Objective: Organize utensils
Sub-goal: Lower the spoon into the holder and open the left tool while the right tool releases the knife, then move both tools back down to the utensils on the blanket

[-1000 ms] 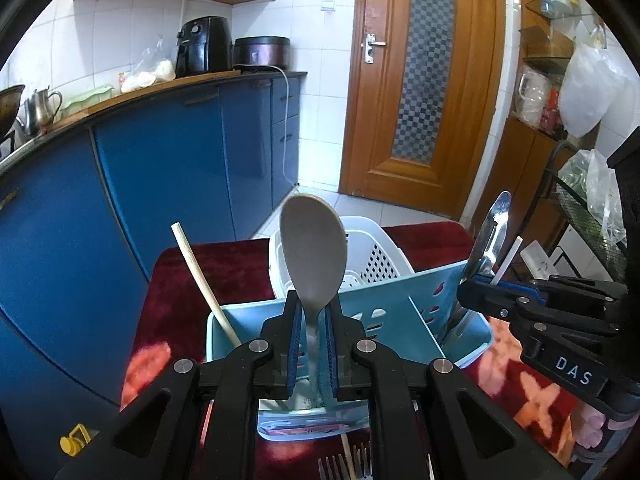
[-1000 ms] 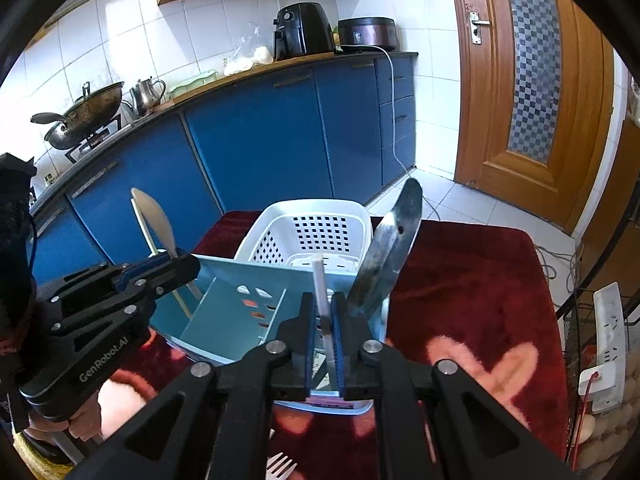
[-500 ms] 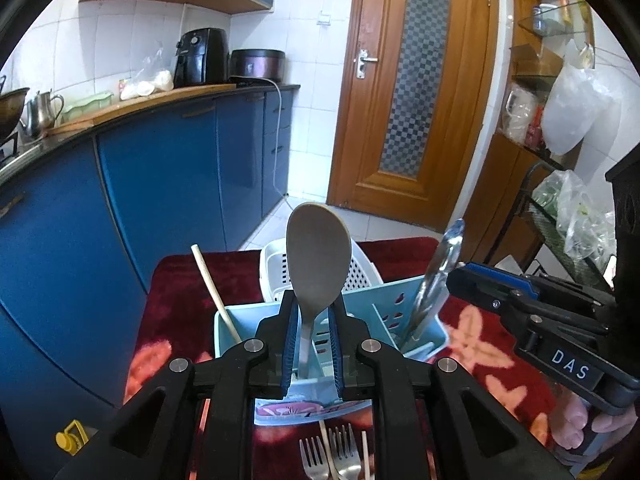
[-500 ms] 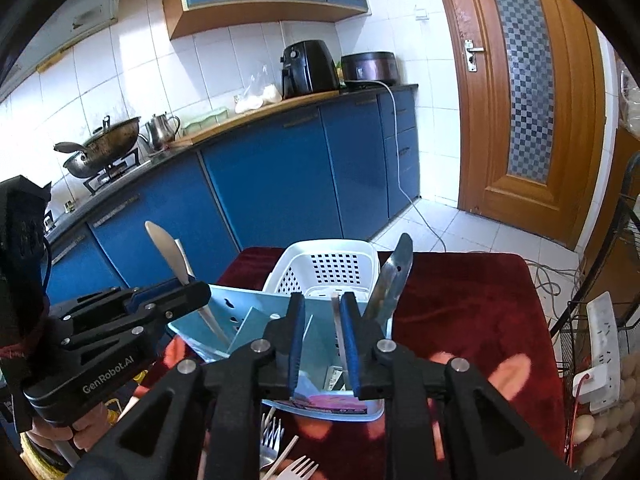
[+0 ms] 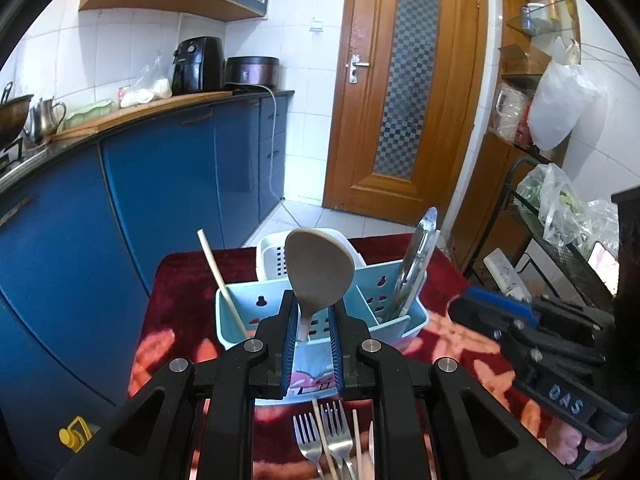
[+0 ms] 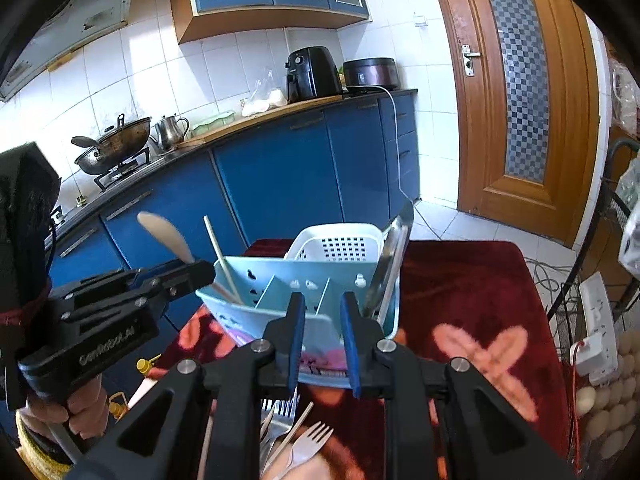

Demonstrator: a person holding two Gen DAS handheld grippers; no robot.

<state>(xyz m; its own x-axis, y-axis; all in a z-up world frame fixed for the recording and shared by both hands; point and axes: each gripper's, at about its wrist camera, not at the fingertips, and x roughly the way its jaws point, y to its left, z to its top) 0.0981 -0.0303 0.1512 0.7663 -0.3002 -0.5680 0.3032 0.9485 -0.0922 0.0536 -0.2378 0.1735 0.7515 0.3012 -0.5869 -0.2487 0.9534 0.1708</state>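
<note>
A light blue utensil caddy [image 5: 256,312] [image 6: 280,296] stands on the red cloth. Its left slot holds a chopstick [image 5: 220,280] [image 6: 220,252]; its right slot holds a metal spatula [image 5: 414,264] [image 6: 388,260] and a white stick. A wooden spoon [image 5: 318,268] [image 6: 166,232] stands upright between my left gripper's [image 5: 314,320] fingers, which are open around its neck just in front of the caddy. My right gripper [image 6: 322,316] is open and empty, pulled back in front of the caddy. Forks [image 5: 320,440] [image 6: 304,440] and chopsticks lie on the cloth below the grippers.
A white perforated basket [image 5: 272,252] [image 6: 340,240] stands behind the caddy. Blue kitchen cabinets [image 5: 120,200] run along the left. A wooden door [image 5: 404,100] is behind. A wire rack with bags [image 5: 560,216] and a power strip [image 6: 596,320] sit to the right.
My right gripper let go of the white stick in the caddy's right slot, opened and drew back. My left gripper also opened around the spoon and drew back from the caddy.
</note>
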